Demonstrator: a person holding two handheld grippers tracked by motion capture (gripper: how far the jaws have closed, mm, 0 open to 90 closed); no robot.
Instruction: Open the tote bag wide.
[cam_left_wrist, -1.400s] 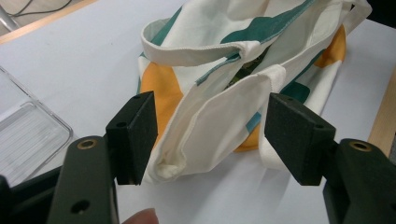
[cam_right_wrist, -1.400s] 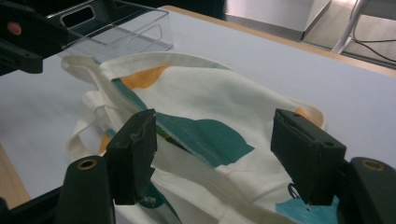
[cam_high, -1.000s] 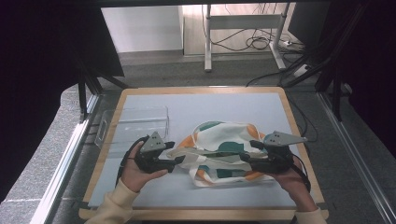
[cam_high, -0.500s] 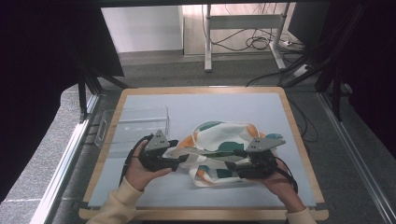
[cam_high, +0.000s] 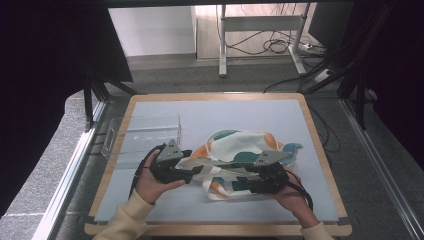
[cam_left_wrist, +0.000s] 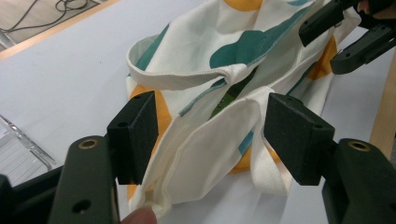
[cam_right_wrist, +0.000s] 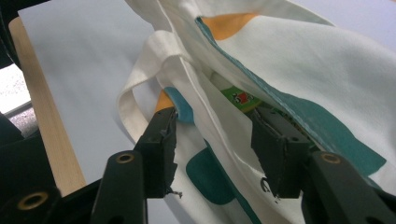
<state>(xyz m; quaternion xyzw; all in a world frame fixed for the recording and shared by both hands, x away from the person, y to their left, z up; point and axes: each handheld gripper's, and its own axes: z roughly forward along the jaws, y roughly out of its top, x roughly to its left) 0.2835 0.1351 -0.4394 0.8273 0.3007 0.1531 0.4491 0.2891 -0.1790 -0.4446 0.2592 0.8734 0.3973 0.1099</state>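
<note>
A white cloth bag (cam_high: 240, 145) with teal and orange patches lies slumped on the pale blue mat (cam_high: 225, 112). My left gripper (cam_high: 200, 172) is at its left end, open. In the left gripper view its jaws (cam_left_wrist: 210, 121) straddle a fold of the bag's rim (cam_left_wrist: 210, 144) without squeezing it. My right gripper (cam_high: 235, 182) lies along the bag's near side. Its jaws (cam_right_wrist: 215, 135) have just been closing. They stand on either side of the bag's near wall (cam_right_wrist: 210, 116), still apart from it. A green item (cam_right_wrist: 238, 98) shows inside the mouth.
A clear plastic box (cam_high: 145, 132) stands on the mat left of the bag, just behind my left hand. The wooden table edge (cam_high: 215, 230) runs along the front. Cables and a desk frame (cam_high: 260, 30) lie on the floor beyond the table.
My right gripper has slid left and down along the bag's near side, and its jaws have narrowed around the cloth. The left gripper has stayed put.
</note>
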